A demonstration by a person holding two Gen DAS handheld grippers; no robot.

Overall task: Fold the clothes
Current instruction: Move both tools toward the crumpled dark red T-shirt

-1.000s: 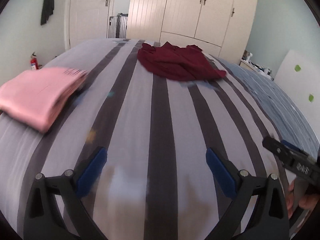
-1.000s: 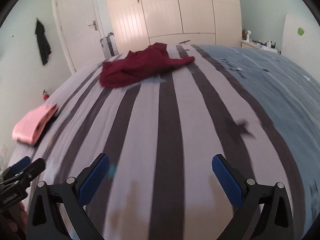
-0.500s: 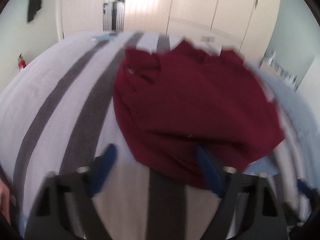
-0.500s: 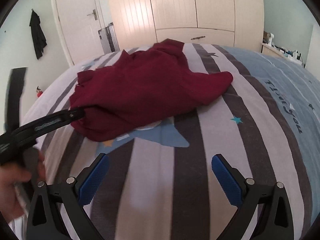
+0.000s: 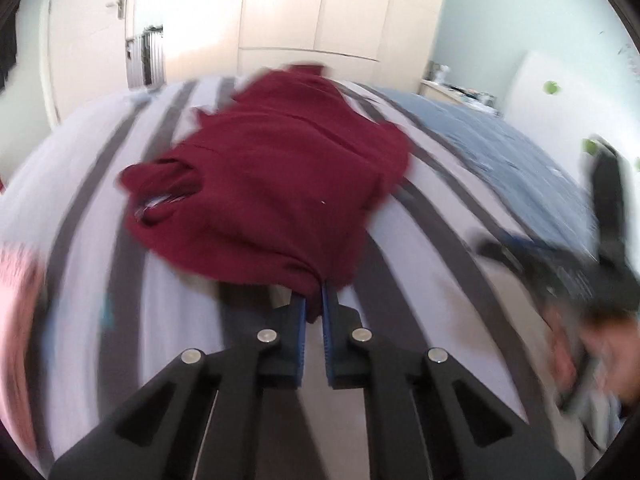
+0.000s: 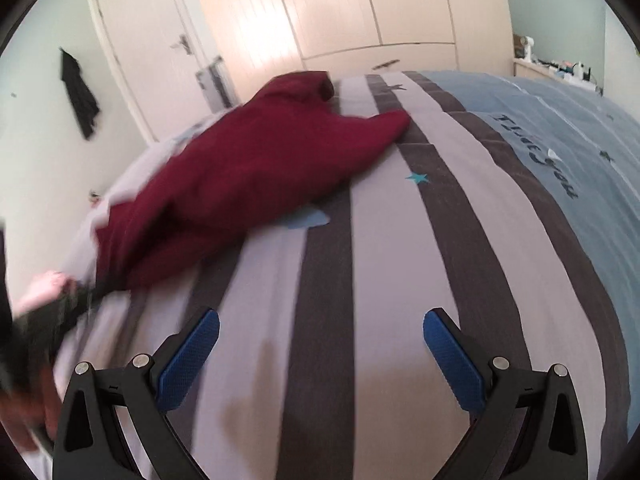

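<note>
A crumpled maroon garment (image 5: 280, 176) lies on the grey-striped bedspread (image 5: 420, 264). My left gripper (image 5: 314, 304) is shut on its near edge, with a fold of the cloth pinched between the blue pads. In the right wrist view the same garment (image 6: 248, 176) stretches from the far middle down to the left, where the blurred left gripper (image 6: 60, 308) holds its corner. My right gripper (image 6: 320, 328) stands open over bare striped cover, to the right of the garment, with nothing between its fingers. It also shows blurred in the left wrist view as the right gripper (image 5: 552, 256).
A folded pink garment (image 5: 16, 280) lies at the bed's left edge. The right part of the cover is blue (image 6: 560, 152). Cream wardrobes (image 6: 360, 8) and a door (image 6: 152, 52) stand beyond the bed. A dark garment (image 6: 80, 92) hangs on the left wall.
My left gripper went forward to the maroon garment and closed on its near edge; the cloth now trails toward it. My right gripper moved closer to the garment and stayed open.
</note>
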